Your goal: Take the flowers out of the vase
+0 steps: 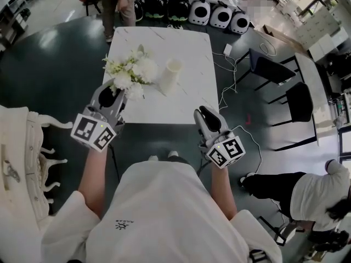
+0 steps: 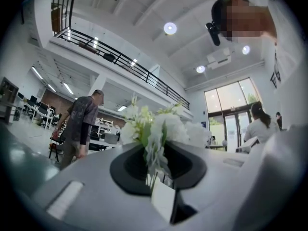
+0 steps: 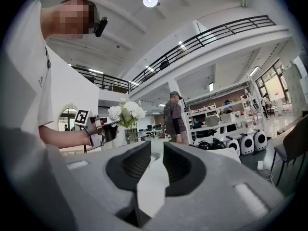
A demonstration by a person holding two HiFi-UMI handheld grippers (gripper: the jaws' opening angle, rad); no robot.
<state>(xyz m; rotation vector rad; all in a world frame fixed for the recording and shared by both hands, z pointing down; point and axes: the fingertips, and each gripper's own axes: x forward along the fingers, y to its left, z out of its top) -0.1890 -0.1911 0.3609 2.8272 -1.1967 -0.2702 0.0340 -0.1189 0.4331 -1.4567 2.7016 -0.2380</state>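
Observation:
A bunch of white flowers (image 1: pixel 133 70) hangs over the left part of the white marble table (image 1: pixel 186 43). It is just left of the white vase (image 1: pixel 170 75) and clear of it. My left gripper (image 1: pixel 116 96) is shut on the stems below the blooms. In the left gripper view the flowers (image 2: pixel 156 129) rise between the jaws of the left gripper (image 2: pixel 156 172). My right gripper (image 1: pixel 204 113) hovers at the table's near edge, well right of the vase. In its own view the right gripper (image 3: pixel 156 165) shows a narrow gap with nothing in it, and the flowers (image 3: pixel 126 113) stand far left.
A person (image 1: pixel 118 4) stands at the table's far end. Two black chairs (image 1: pixel 271 70) and a cable with an adapter (image 1: pixel 227 51) lie to the right. A white ornate chair (image 1: pixel 22 158) is at my left. Another person (image 1: pixel 312 196) crouches at lower right.

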